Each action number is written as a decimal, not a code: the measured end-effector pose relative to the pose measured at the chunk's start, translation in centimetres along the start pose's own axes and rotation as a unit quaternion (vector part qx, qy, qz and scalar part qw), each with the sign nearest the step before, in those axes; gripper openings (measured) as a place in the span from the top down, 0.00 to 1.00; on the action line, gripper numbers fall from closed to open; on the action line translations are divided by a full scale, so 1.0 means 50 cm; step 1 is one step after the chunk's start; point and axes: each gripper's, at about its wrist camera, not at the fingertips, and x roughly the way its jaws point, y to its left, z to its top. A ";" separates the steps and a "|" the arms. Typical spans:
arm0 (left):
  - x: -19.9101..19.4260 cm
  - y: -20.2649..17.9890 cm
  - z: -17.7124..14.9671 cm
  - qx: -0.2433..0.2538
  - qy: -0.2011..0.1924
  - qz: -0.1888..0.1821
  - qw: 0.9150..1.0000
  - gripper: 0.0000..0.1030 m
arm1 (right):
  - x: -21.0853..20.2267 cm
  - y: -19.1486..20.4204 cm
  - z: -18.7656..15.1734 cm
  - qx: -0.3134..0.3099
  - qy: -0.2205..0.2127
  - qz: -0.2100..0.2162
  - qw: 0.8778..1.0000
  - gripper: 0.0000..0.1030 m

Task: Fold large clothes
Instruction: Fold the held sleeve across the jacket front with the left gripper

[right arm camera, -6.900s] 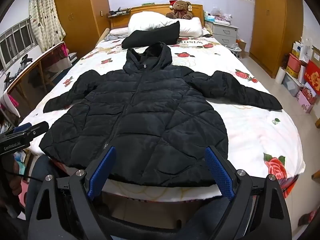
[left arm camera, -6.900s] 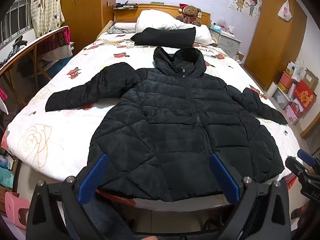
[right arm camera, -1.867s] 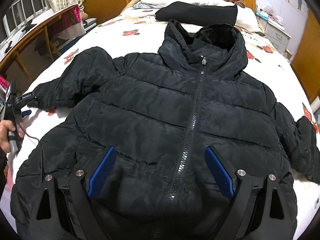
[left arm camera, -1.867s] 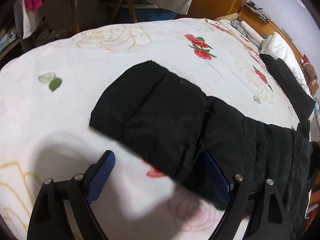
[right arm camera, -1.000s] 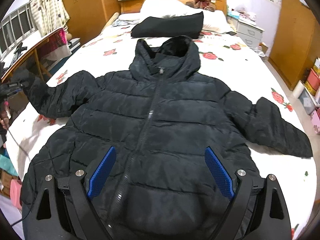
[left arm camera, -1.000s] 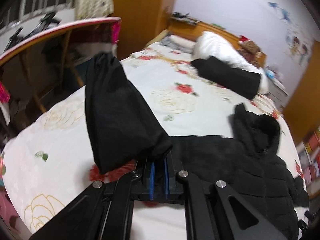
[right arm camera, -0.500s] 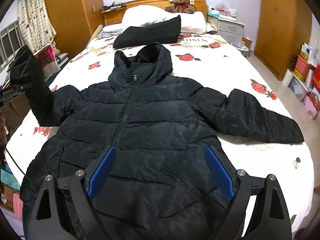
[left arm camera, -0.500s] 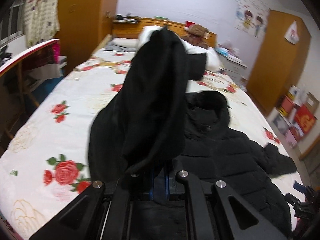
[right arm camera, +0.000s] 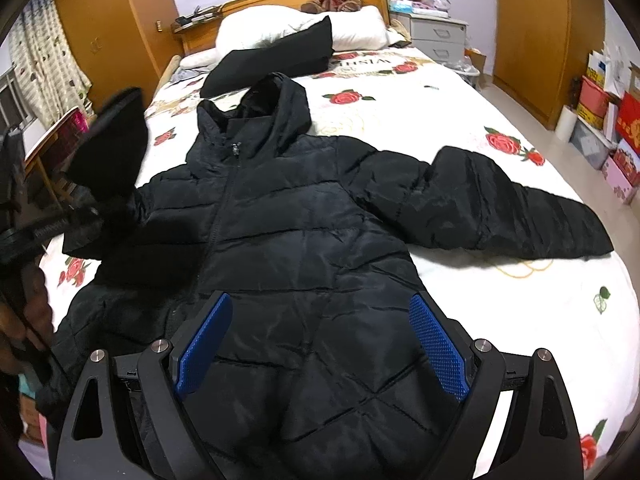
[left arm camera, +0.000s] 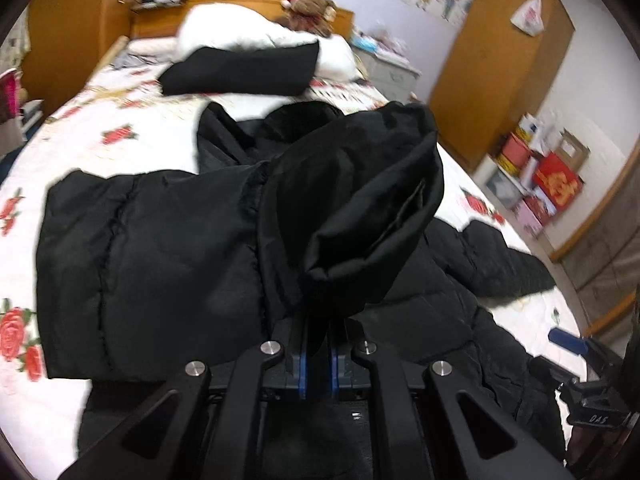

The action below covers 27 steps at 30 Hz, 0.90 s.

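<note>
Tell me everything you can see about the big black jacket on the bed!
The jacket is a black, puffy quilted coat with a hood and a front zipper done up. It lies front-up on the flowery bed sheet. One sleeve stretches flat sideways. The other sleeve's cuff is pinched in the left gripper and lifted over the coat's body.

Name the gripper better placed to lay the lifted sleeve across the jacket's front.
Left. The left gripper is shut on the sleeve cuff, held above the jacket. The right gripper is open and empty.
</note>
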 end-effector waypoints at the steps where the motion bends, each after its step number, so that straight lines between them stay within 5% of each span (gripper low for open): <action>1: 0.015 -0.010 -0.005 0.004 0.008 -0.003 1.000 0.92 | 0.005 -0.004 0.000 0.002 0.002 0.000 1.000 0.12; 8: 0.074 -0.048 -0.030 0.005 0.061 -0.045 0.997 0.80 | 0.032 -0.011 0.010 0.011 0.011 0.007 1.000 0.12; 12: 0.036 -0.050 -0.032 0.006 0.043 -0.057 0.997 0.52 | 0.038 0.002 0.021 0.009 0.011 0.012 1.000 0.12; 15: -0.007 -0.035 -0.021 -0.001 0.022 -0.060 0.998 0.47 | 0.046 0.018 0.032 0.007 0.015 0.022 1.000 0.12; 27: -0.058 0.213 0.018 -0.078 -0.030 0.047 0.995 0.46 | 0.201 0.091 0.101 0.020 0.084 0.088 0.992 0.15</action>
